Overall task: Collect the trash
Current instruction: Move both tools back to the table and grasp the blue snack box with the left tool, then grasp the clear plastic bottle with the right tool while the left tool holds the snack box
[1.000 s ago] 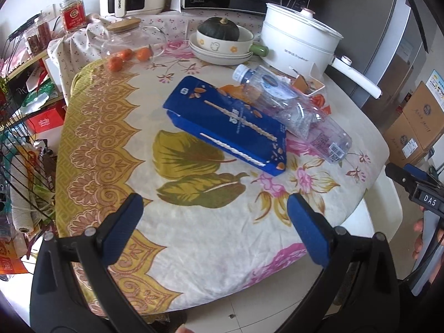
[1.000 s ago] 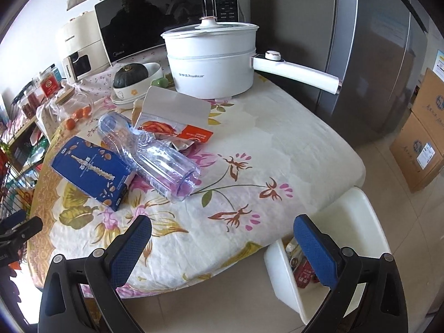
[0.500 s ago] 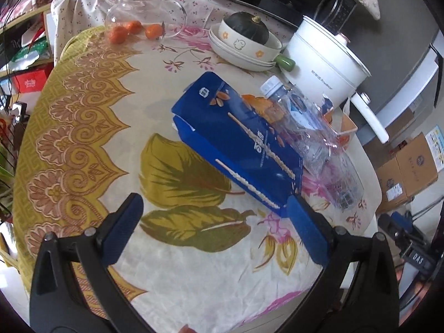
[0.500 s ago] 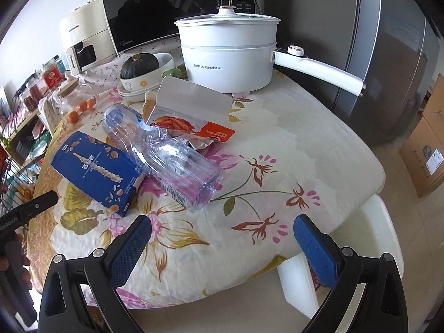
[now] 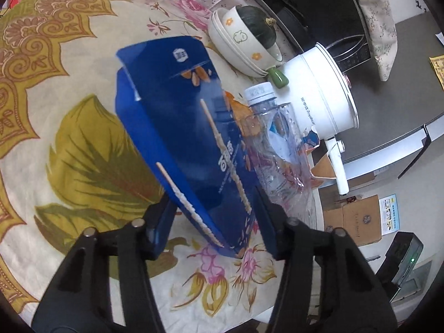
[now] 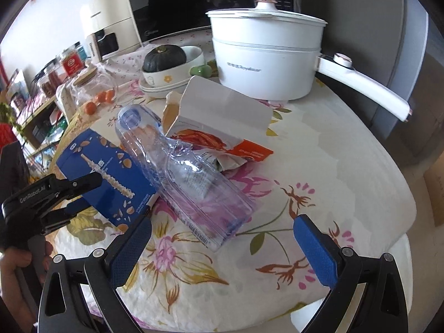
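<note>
Now the left gripper (image 5: 215, 222) is closing its jaws around the near end of a blue biscuit-stick box (image 5: 191, 144), which lies near the left edge of the surface (image 6: 347, 183); the box sits between the blue pads, though whether they press it yet is hard to tell. The right gripper (image 6: 222, 247) hovers with jaws wide apart and empty, just short of a crushed clear plastic bottle (image 6: 183, 166) lying beside the box and touching it.

To do this step well, the left jaws probably need to seat squarely on the box's long sides before lifting, so the thin card does not buckle or twist out. The bottle leans against the box, so a slow lift should keep it from rolling.

A torn orange-and-white carton (image 6: 222, 127) lies behind the bottle. Toward the far edge stand a white electric pot (image 6: 266, 63) with a long handle, and stacked bowls holding a dark green squash (image 6: 165, 58). The surface wears a floral cloth. Behind it are a microwave (image 6: 172, 5) and, at the far left, cluttered shelves.
</note>
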